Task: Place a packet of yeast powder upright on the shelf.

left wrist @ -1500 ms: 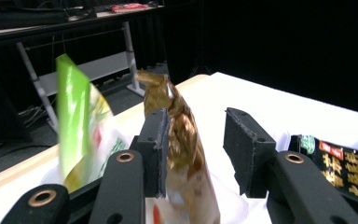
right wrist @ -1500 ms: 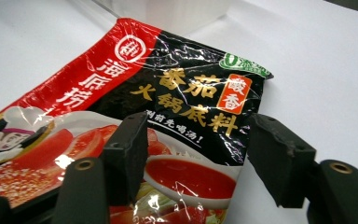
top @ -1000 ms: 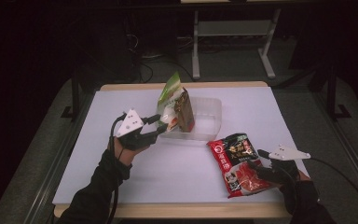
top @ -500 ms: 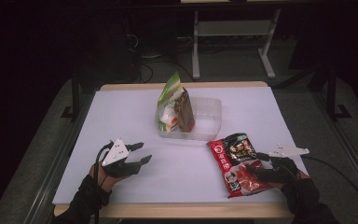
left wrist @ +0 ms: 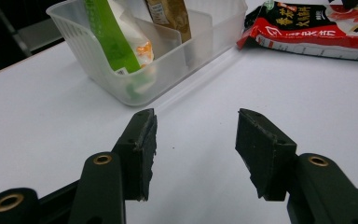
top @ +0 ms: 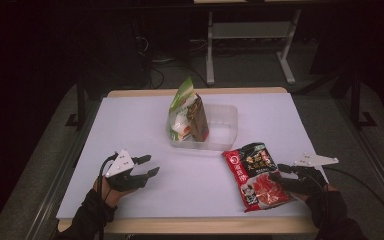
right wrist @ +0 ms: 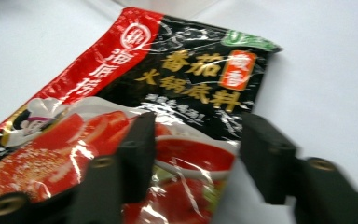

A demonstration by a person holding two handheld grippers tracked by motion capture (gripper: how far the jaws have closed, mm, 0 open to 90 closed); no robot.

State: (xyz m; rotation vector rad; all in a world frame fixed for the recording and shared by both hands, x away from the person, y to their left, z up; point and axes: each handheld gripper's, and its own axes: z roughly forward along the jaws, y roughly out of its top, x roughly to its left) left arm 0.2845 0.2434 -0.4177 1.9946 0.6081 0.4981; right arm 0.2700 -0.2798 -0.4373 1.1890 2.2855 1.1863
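Jaws of our right gripper [right wrist: 196,154] stand apart astride the red-and-black packet [top: 257,175], gripping nothing; our left gripper [left wrist: 195,149] hangs open, empty, near the clear tub [top: 227,122].

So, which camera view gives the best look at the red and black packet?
The right gripper view: the red and black packet is close, its print sharp, between the open right gripper. The high view shows it whole but small, lying flat beside the clear bin. The left gripper view catches one end.
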